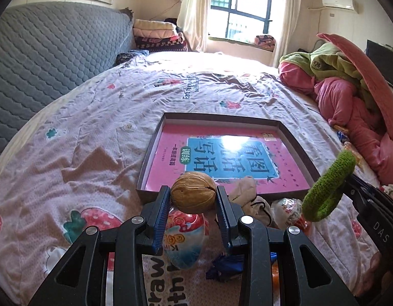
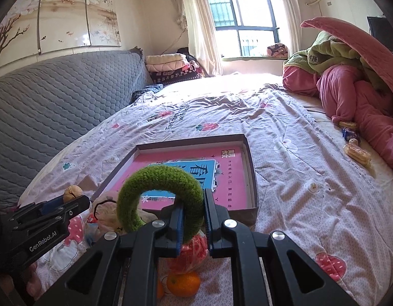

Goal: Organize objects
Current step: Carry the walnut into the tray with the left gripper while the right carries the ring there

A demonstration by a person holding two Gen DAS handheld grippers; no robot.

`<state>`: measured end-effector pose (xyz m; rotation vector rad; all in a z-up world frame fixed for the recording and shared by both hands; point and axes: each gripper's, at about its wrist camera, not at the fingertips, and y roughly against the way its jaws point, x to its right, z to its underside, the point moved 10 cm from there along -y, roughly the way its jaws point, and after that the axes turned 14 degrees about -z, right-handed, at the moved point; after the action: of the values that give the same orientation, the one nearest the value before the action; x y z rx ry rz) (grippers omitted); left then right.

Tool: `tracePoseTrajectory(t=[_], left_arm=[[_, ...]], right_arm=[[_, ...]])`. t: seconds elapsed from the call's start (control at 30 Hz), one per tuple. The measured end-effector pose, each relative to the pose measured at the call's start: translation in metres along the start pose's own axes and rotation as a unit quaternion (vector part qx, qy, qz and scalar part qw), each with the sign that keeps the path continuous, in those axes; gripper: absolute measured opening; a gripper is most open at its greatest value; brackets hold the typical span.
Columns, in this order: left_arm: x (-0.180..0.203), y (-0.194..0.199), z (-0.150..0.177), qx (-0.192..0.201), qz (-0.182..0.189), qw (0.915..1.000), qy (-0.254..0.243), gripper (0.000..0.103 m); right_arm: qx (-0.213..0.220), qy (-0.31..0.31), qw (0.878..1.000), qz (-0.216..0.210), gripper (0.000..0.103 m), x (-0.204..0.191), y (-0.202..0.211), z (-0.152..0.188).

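Walnut (image 1: 193, 191): tan-brown
Hair tie (image 2: 160, 199): fuzzy moss green
Book (image 1: 229, 163): pink cover, blue panel
Tray (image 1: 150, 153): dark brown rim
Sheet (image 1: 94, 117): pale lilac, strawberry print
Orange (image 2: 184, 284): bright orange
Headboard (image 2: 56, 97): grey, quilted

Daylight floods from the window (image 1: 237, 7) — blown out, washing the far bed (image 2: 247, 81). Glare patch on the glossy pink book (image 1: 237, 140). Near objects sharp; fisheye bends edges, dark vignette at corners — shadows soft

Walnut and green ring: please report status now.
Left hand-held gripper shut on walnut. Right hand-held gripper shut on green ring. Both near box edge; box holds pink book only.
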<state>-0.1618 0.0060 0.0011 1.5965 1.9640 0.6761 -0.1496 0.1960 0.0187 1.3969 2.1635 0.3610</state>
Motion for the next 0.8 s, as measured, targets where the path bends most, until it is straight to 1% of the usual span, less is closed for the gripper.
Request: tracePoseTrajectory(t=[0.13, 0.3, 0.4, 0.6, 0.67, 0.8], left_arm=[[0.003, -0.018, -0.008, -0.010, -0.004, 0.9999, -0.008, 0.036], [0.000, -0.038, -0.033, -0.001, -0.021, 0.9997, -0.011, 0.036], [-0.004, -0.053, -0.041, -0.010, -0.018, 0.9998, -0.001, 0.036], [-0.008, -0.084, -0.050, -0.030, -0.021, 0.9993, 0.002, 0.036], [-0.007, -0.094, -0.051, -0.043, -0.011, 0.9990, 0.009, 0.036], [-0.005, -0.111, -0.046, -0.062, -0.016, 0.9980, 0.000, 0.036]], right_arm=[[-0.002, -0.001, 1.000, 0.002, 0.014, 0.004, -0.009, -0.008], [0.002, 0.001, 1.000, 0.013, 0.014, 0.013, -0.021, -0.025], [-0.002, 0.003, 1.000, 0.021, 0.014, 0.021, -0.030, -0.030], [-0.016, 0.003, 0.999, 0.036, 0.014, 0.037, -0.049, -0.036], [-0.024, 0.002, 0.999, 0.041, 0.014, 0.043, -0.056, -0.035], [-0.045, -0.001, 0.998, 0.048, 0.014, 0.052, -0.072, -0.029]])
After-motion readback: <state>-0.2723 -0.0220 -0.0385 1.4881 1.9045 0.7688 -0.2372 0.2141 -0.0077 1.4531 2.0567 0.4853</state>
